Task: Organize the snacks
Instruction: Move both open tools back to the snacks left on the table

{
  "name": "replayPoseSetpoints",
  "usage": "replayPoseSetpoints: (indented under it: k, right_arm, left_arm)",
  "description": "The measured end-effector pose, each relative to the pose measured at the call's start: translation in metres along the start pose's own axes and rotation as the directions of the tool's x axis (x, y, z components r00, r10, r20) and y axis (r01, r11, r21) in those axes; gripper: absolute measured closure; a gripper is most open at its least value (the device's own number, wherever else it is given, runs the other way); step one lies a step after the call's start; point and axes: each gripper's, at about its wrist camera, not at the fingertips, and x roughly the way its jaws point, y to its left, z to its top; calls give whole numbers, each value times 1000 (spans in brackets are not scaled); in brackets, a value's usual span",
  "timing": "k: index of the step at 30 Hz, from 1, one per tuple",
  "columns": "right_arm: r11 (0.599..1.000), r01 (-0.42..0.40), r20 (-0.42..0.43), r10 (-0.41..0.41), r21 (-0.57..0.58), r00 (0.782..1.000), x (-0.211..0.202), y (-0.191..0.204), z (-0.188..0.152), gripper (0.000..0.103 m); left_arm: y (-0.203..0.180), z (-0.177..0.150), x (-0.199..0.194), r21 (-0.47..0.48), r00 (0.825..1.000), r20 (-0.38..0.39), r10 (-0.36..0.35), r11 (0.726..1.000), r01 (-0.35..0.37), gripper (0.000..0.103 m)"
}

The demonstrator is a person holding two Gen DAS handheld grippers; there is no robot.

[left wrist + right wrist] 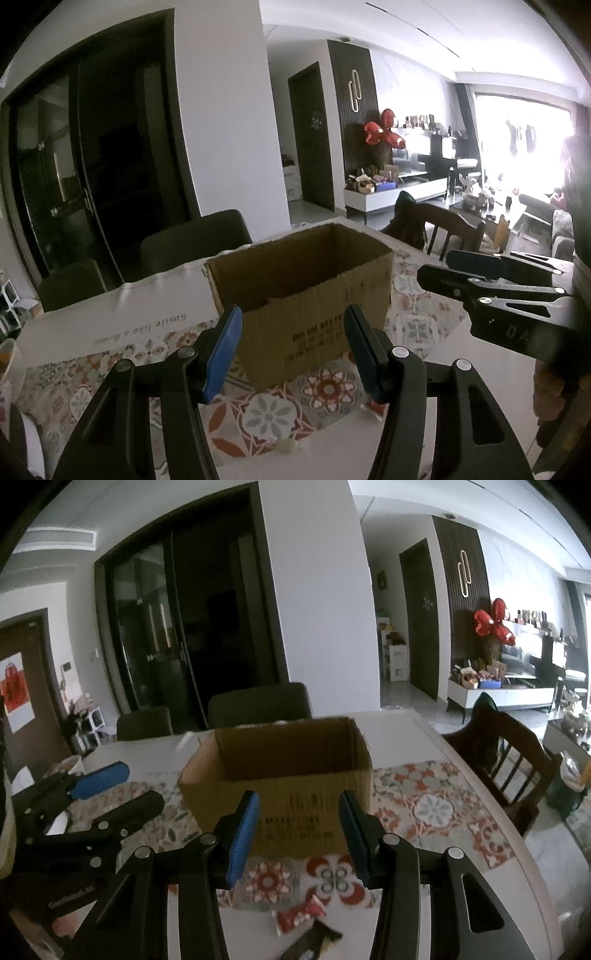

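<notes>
A red-and-white snack packet (299, 915) lies on the white bench (480, 897), just in front of the patterned mat (432, 808) and below the right gripper (299, 834); a dark wrapper (314, 939) lies just beside it. Behind them an open cardboard box (280, 775) stands upright on the mat, its inside mostly hidden from both cameras.

The right gripper points forward and slightly down at the box's near wall, jaws spread and holding nothing. The left gripper (291, 350) hangs in much the same pose beside it, aimed at the box's corner, jaws also spread and empty.

Only the right wrist view shows the packet and wrapper. The left wrist view shows instead a small pale object (290, 447) on the bench near its jaws, too blurred to identify, and a white sheet (122, 317) with printed script left of the box. Dark chairs (258, 701) stand behind the bench.
</notes>
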Motion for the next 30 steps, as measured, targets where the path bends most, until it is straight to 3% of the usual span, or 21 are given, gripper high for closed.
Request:
replayPoseSetpoints:
  k: [16,22,30]
  right_arm:
    - [993,103,-104,-96,65,990,-8,-5,-64,57]
    - [977,153,-159,-128,152,979,0,-11,-84,57]
    - [935,234,-279,-157,266,947,20,-14,-115,57]
  left_arm:
    - [-22,-53,12,109,990,-72,-124,985,132,46]
    - [-26,-67,32,138,975,-102,-196,968,209,46]
    - [-28,-78,64,187,949,-172,-265,937,295,47]
